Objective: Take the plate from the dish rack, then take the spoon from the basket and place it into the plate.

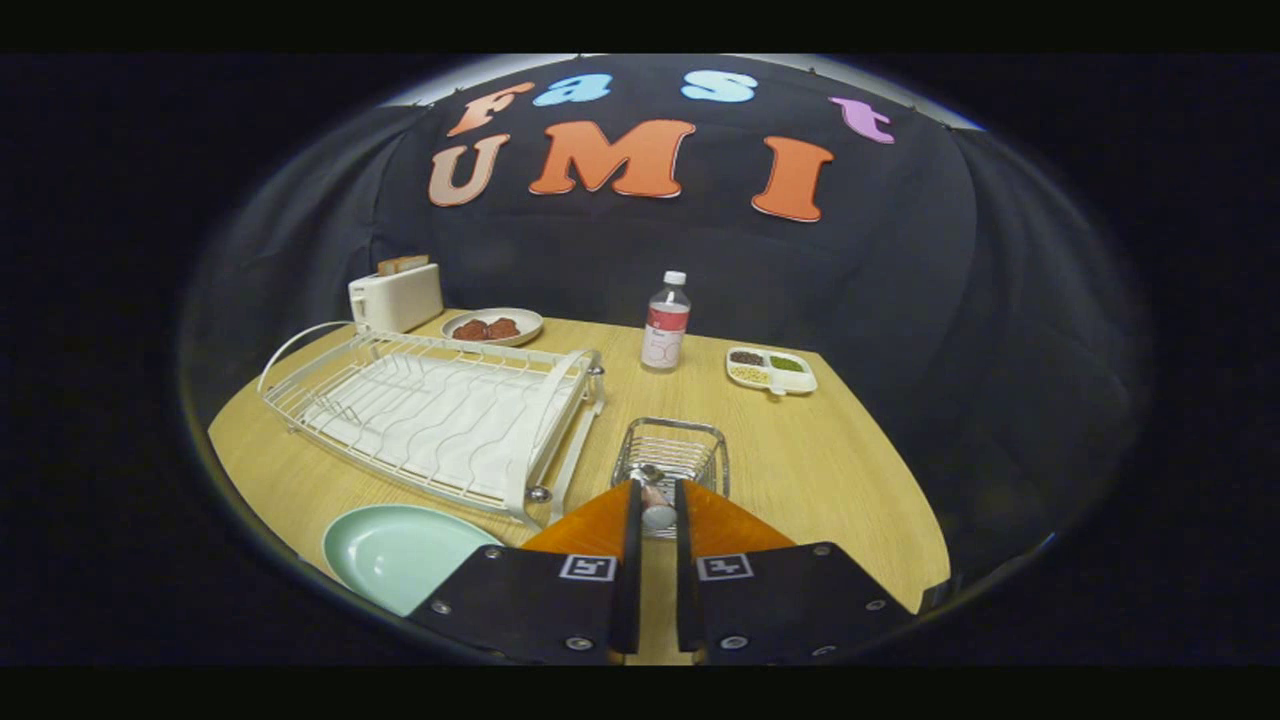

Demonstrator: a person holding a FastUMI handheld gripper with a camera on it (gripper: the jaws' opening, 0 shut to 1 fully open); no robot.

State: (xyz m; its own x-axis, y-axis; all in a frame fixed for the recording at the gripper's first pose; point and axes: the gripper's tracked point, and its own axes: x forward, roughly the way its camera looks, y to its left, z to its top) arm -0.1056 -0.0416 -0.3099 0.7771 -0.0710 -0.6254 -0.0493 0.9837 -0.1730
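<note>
- Gripper (657, 505), bottom centre of frame: fingers narrow, pinched on spoon (656, 508) handle w/ both sides touching.
- Spoon's bowl end sits at near rim of wire basket (672, 455), just ahead of fingertips.
- Plate (395, 552), pale green, lower left, flat on table (830, 470) beside left finger.
- Dish rack (440, 415), left of centre, just beyond plate.
- Further back: toaster (397, 296) upper left, dish w/ brown food (493, 325), bottle (666, 322), divided tray (770, 370) right of bottle.
</note>
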